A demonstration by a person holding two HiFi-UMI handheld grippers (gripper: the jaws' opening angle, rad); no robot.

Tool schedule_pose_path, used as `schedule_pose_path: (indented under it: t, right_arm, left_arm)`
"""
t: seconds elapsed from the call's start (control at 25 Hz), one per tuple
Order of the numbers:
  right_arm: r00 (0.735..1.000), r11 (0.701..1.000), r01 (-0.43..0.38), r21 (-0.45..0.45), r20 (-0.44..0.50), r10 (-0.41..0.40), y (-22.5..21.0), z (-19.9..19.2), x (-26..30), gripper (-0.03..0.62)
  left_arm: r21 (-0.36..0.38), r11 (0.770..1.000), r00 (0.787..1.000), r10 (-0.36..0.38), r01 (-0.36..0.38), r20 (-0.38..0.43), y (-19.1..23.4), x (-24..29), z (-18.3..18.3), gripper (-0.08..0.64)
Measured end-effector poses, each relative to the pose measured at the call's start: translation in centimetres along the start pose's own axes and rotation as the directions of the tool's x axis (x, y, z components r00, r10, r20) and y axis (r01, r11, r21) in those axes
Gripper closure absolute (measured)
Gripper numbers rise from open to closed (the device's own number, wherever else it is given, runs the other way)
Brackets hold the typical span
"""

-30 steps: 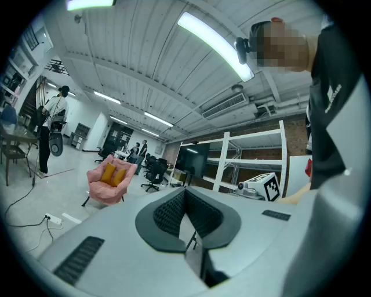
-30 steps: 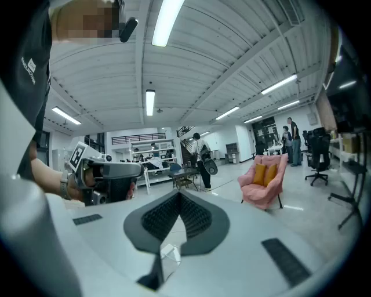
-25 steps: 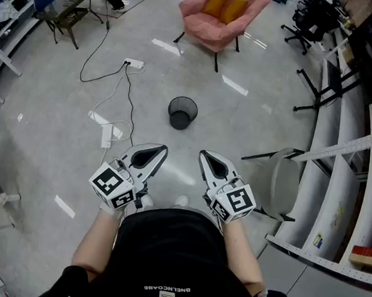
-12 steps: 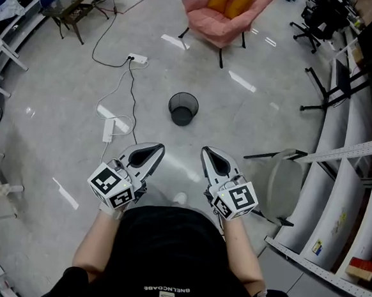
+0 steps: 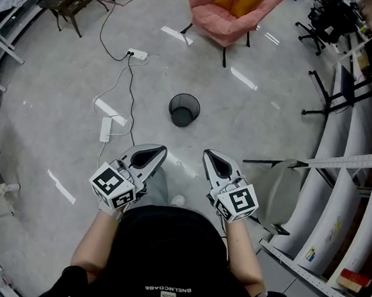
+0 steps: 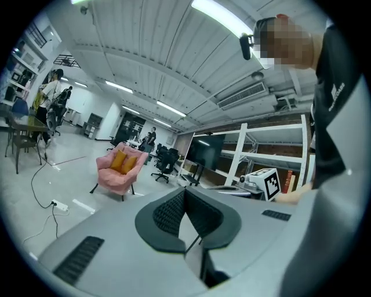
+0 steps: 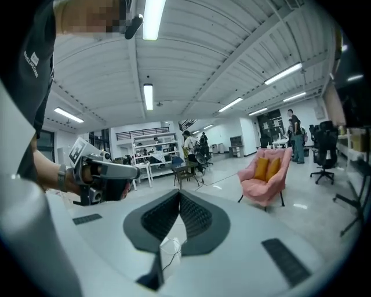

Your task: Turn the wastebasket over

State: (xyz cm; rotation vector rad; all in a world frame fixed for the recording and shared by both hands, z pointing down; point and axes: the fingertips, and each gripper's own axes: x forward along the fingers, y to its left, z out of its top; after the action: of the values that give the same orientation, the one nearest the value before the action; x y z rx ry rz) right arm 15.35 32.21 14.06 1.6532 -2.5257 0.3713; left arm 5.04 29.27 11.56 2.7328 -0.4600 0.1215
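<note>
Left gripper and right gripper fingers pressed together, empty, black mesh wastebasket upright on floor, well ahead of fingers

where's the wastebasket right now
In the head view the wastebasket stands upright on the floor, ahead of the left gripper and right gripper, the pink armchair beyond it.

Pink armchair cut by top edge; wastebasket interior unclear.

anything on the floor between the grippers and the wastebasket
Nothing visible. Only bare floor lies between the left gripper, the right gripper and the black mesh wastebasket. The white power strip and cable lie off to the left, a grey chair to the right.
</note>
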Motion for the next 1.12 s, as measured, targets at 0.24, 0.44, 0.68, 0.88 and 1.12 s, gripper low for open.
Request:
schedule_pose_path:
  t: [0.24,0.44,0.68,0.88,1.12]
  right_arm:
    - [0.998,1.000,0.017,-0.013,-0.055,-0.018,-2.4,1.4,7.7,0.581]
    - [0.995,0.998,0.061,-0.019,-0.077,-0.063,-4.8,3.1,13.3,0.581]
    - [0.988,0.995,0.074,-0.066,-0.134,-0.082,-6.3,4.0,18.0,0.581]
    - [0.981,0.995,0.039,-0.094,-0.186,-0.056,-7.9,3.6,20.9,0.580]
    - [0.967,0.995,-0.031,-0.093,-0.255,0.006,-11.0,1.7,24.0,0.580]
  left_arm:
    - [-0.017,1.000,1.000,-0.025,0.025,-0.003,8.0,1.4,2.9,0.548]
    - [-0.016,0.998,0.998,-0.055,0.055,-0.013,13.9,2.3,5.3,0.548]
    - [0.021,1.000,0.994,-0.008,0.010,-0.109,18.9,2.9,4.8,0.548]
    - [-0.040,0.999,0.994,0.022,-0.026,-0.111,21.3,3.6,4.2,0.548]
    - [-0.096,0.985,0.983,0.134,-0.147,-0.126,24.2,5.2,2.7,0.546]
